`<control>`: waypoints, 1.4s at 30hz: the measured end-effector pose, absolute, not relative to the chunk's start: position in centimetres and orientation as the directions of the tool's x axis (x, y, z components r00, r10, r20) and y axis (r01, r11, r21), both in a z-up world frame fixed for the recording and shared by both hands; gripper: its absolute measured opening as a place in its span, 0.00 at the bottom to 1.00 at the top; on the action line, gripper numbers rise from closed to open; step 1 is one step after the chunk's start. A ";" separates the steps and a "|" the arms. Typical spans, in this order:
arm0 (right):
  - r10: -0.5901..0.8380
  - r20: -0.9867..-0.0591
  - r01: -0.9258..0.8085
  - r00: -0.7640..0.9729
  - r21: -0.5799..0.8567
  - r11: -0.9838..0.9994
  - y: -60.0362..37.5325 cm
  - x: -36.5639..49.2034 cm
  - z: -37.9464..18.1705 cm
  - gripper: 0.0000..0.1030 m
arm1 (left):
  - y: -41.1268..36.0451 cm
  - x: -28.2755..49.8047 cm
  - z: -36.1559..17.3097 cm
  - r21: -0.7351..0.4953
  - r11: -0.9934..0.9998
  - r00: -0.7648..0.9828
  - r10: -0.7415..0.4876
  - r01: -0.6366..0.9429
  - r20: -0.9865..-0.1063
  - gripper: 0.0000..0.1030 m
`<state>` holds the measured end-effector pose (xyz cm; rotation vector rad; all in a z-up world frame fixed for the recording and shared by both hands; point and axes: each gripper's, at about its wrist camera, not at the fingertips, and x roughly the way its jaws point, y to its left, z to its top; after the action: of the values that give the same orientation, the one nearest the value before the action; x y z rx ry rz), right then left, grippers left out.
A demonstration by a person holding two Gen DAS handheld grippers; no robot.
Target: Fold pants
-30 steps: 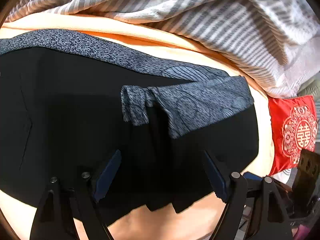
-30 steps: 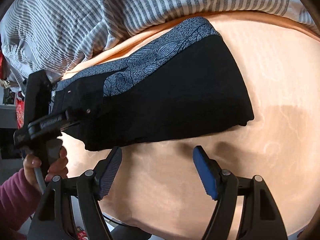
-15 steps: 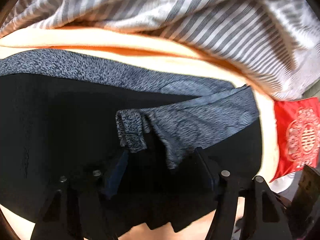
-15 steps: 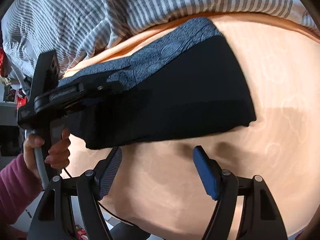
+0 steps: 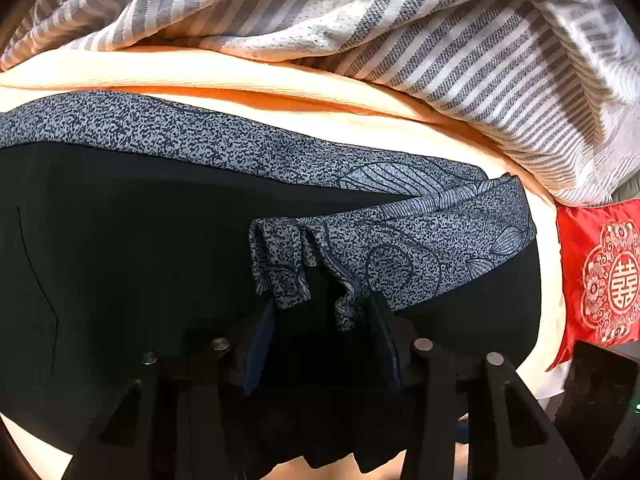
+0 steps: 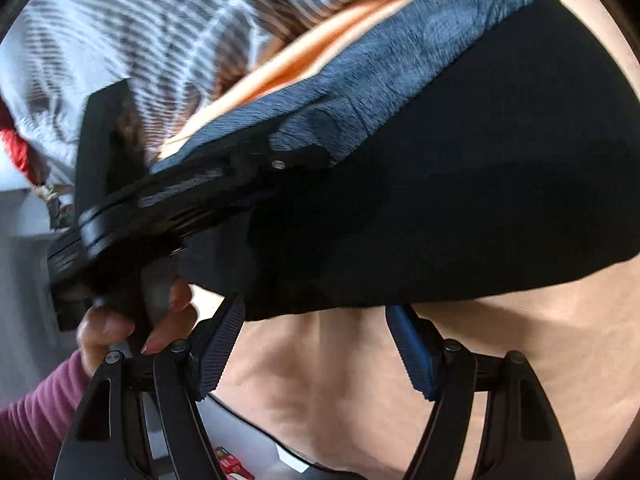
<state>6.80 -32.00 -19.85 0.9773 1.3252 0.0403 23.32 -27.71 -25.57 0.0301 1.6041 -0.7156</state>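
The black pants [image 5: 132, 248] with a grey patterned waistband [image 5: 432, 256] lie folded on the peach bed sheet [image 5: 248, 76]. My left gripper [image 5: 320, 344] is shut on a bunched fold of the pants by the waistband end. In the right wrist view the pants [image 6: 460, 184] fill the middle, and the left gripper body [image 6: 168, 204] lies over their left end. My right gripper [image 6: 316, 344] is open and empty, its pads [image 6: 218, 350] at the pants' near edge.
A grey-and-white striped blanket [image 5: 460, 36] is heaped along the far side of the bed. A red embroidered cushion [image 5: 600, 276] sits at the right. The person's hand [image 6: 132, 320] and maroon sleeve [image 6: 36, 404] are at lower left of the right wrist view.
My left gripper moved forward and closed on the fold near the waistband. My right gripper moved closer to the pants' near edge and stayed open.
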 end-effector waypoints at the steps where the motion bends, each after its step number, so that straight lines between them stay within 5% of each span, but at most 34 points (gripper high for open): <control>1: 0.538 -0.788 0.506 0.299 0.610 0.610 -32.0 6.8 -20.2 0.39 | -27.9 23.3 -25.4 -0.425 0.804 -0.184 -0.384 0.415 -0.905 0.39; 2: 0.538 -0.787 0.514 0.300 0.609 0.604 -32.1 6.9 -20.4 0.28 | -28.2 23.2 -25.2 -0.423 0.805 -0.181 -0.383 0.416 -0.906 0.39; 13: 0.557 -0.753 0.449 0.351 0.657 0.605 -31.4 10.0 -19.0 0.27 | -28.5 25.5 -23.1 -0.348 0.808 -0.104 -0.341 0.475 -0.934 0.39; 16: 0.574 -0.776 0.461 0.261 0.623 0.632 -30.5 9.2 -20.6 0.31 | -26.8 25.2 -23.4 -0.299 0.829 -0.091 -0.292 0.472 -0.952 0.43; 19: 0.593 -0.771 0.429 0.235 0.629 0.648 -29.8 7.2 -19.5 0.52 | -24.6 25.0 -22.5 -0.237 0.840 -0.044 -0.248 0.488 -0.968 0.43; 24: 0.481 -0.825 0.368 0.296 0.563 0.740 -32.5 3.9 -14.6 0.53 | -24.7 24.6 -19.7 -0.231 0.826 0.003 -0.271 0.515 -0.963 0.43; 28: 0.333 -0.874 0.471 0.353 0.473 0.744 -38.6 3.6 -12.9 0.34 | -27.9 23.5 -18.2 -0.240 0.795 0.024 -0.304 0.558 -0.952 0.43; 32: 0.243 -0.910 0.538 0.337 0.398 0.743 -42.1 4.2 -13.4 0.33 | -31.6 21.8 -18.9 -0.233 0.776 0.018 -0.300 0.586 -0.954 0.43; 37: 0.230 -0.929 0.519 0.290 0.355 0.777 -41.2 5.7 -15.3 0.33 | -31.4 20.6 -23.3 -0.104 0.810 0.025 -0.145 0.577 -0.989 0.44; 42: 0.236 -0.929 0.509 0.284 0.355 0.784 -40.2 5.7 -17.2 0.33 | -28.9 20.9 -23.8 -0.125 0.830 0.020 -0.162 0.544 -0.987 0.46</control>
<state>5.72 -40.20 -17.16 0.6920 1.2978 -0.2039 20.89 -28.88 -23.80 0.3256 1.4553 -0.5624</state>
